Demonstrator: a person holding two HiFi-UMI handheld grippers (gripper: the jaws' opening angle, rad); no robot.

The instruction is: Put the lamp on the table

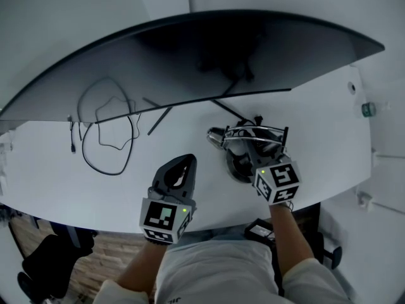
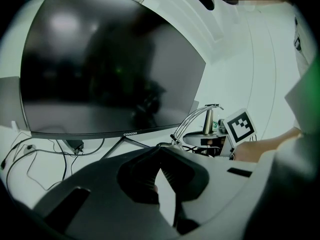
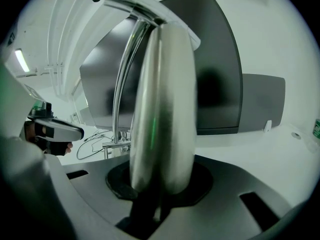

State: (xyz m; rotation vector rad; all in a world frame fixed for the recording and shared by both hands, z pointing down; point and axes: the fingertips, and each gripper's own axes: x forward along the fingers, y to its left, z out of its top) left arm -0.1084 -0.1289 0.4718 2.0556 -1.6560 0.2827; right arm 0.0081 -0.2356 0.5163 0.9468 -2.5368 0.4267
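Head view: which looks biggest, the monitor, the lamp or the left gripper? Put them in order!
1. monitor, by far the largest.
2. left gripper and lamp: about alike. The right gripper covers part of the lamp, so I won't rank these two.

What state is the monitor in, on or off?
Off, it seems: the monitor screen is dark in all three views, showing only dim reflections.
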